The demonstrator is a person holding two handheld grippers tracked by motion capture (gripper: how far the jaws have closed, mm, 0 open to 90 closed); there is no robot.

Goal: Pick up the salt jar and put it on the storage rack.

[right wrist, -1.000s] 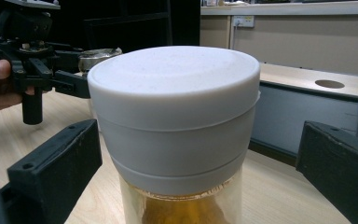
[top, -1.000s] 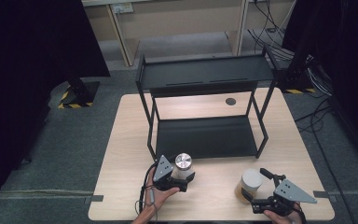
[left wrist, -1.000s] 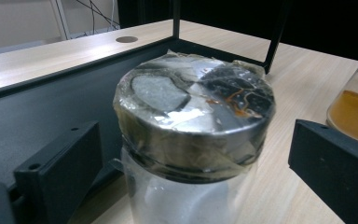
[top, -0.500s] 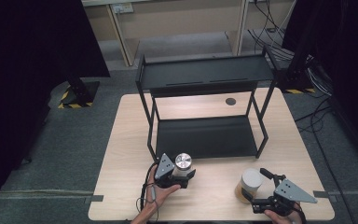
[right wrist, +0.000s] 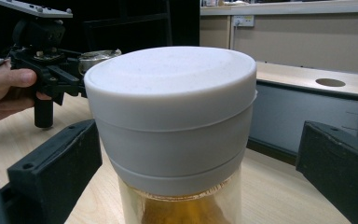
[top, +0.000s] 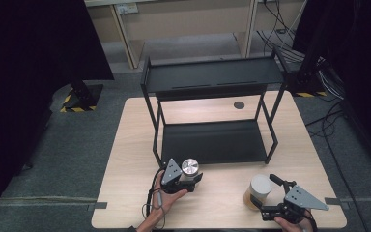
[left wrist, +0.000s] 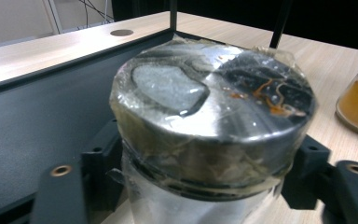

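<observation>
Metal-lidded jar [top: 189,168] stands gripped in the left hand-held gripper [top: 187,178]; the black shelf [top: 212,141] lies at twelve o'clock, near.

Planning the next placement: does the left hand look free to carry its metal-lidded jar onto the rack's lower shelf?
Probably yes. The left tongs grip the metal-lidded jar just in front of the lower shelf, which lies bare with its front open.

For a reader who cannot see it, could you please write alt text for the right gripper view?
A jar with a white lid and amber contents stands close between the right claw's two black jaws, which flank it with visible gaps. Behind it on the wooden table are a black metal rack and, at left, a hand holding the left claw by a metal-lidded jar.
</observation>
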